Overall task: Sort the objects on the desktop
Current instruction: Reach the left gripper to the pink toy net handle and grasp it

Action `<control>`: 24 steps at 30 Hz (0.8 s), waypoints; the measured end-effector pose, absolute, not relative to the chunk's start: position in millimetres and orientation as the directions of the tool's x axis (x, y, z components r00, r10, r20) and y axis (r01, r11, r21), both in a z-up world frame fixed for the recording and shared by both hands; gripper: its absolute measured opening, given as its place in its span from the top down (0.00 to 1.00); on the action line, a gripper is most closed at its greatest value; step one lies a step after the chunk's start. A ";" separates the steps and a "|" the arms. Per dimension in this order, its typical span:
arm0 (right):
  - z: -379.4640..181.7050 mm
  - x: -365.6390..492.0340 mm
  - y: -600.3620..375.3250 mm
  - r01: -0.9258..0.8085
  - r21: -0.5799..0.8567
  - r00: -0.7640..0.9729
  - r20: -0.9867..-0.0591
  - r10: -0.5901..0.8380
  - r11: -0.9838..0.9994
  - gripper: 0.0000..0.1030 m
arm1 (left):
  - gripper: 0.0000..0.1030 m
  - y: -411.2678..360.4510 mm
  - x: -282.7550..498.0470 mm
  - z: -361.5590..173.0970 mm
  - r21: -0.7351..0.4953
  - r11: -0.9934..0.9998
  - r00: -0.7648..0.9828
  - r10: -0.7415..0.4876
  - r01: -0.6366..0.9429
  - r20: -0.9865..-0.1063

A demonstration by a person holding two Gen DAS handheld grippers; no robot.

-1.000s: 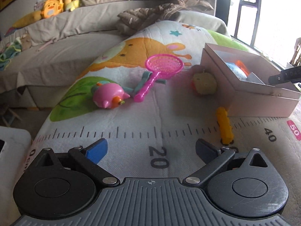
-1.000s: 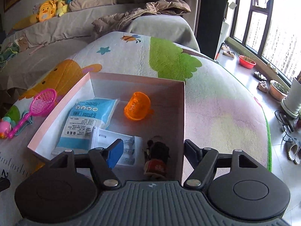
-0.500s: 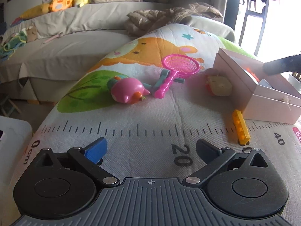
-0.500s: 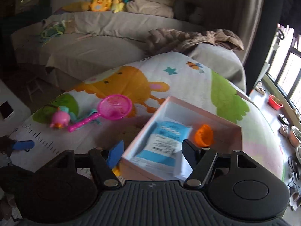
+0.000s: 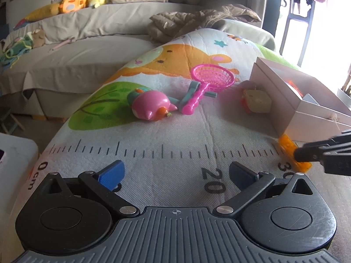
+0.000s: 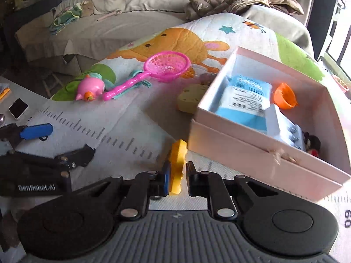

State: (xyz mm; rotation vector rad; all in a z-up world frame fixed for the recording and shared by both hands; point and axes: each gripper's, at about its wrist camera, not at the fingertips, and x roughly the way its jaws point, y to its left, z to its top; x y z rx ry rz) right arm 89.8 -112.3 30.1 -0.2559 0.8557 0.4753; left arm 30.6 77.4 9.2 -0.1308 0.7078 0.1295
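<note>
the yellow toy brick (image 6: 177, 164) lay on the printed play mat (image 5: 175, 135), its far end touching the near corner of the pink box (image 6: 258, 153). the right gripper (image 6: 177, 176) pointed steeply down with its jaws drawn narrow about the brick's near end; the blue pad pressed one side, the black pad stood at the other, contact there not clear. the left gripper (image 5: 175, 174) was spread wide and empty over the mat's ruler strip, with bare mat ahead of it. farther on lay the pink pig toy (image 5: 151, 107) and the pink toy net (image 5: 207, 83) close together, and a yellow sponge-like toy (image 5: 256, 103) just beside the box's far wall. inside the box sat a blue packet (image 6: 243, 103), an orange cup (image 6: 285, 96) and a small dark figure (image 6: 313, 144). the mat dropped off at its left edge. legible: "0cm", "20" on the ruler; "genrobot.ai" on the left gripper.
</note>
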 end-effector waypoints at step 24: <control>0.6 43.7 -222.1 -0.208 0.089 0.741 -0.635 0.216 0.974 0.18 | 0.00 47.1 128.4 36.0 -0.076 0.997 0.782 -0.062 0.019 -0.620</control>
